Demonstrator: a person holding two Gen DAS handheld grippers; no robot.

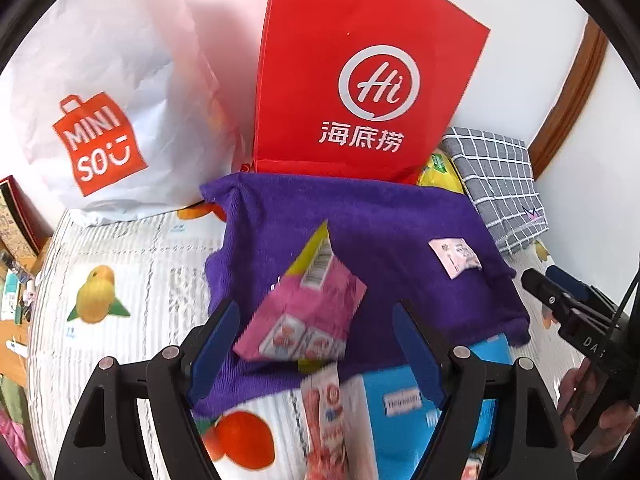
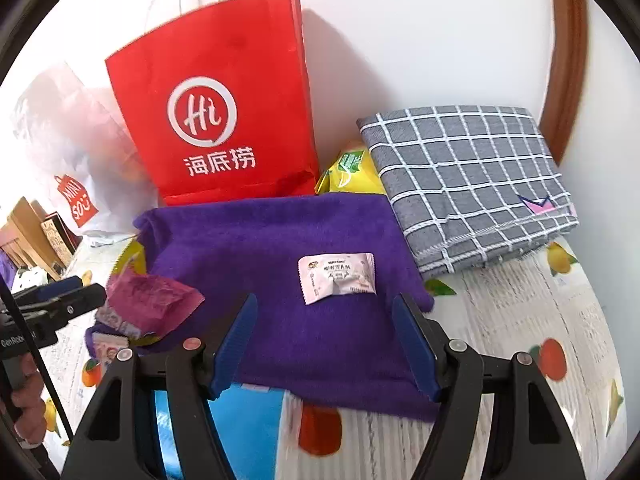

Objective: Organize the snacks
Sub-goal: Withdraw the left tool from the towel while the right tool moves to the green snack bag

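Both claws spread apart, gripping nothing: left gripper (image 1: pixel 316 344) over the pink snack packet (image 1: pixel 304 312) on the near left of the purple towel (image 2: pixel 280 240). Right gripper (image 2: pixel 324 344) just near of the small white candy packet (image 2: pixel 338 278) mid-towel. Red bag (image 2: pixel 224 120) far behind.

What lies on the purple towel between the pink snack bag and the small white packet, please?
Only bare purple towel separates the pink snack bag from the small white packet, clearest in the right wrist view.

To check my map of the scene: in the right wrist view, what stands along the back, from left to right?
White bag → red bag → yellow packet → grey checked cloth.
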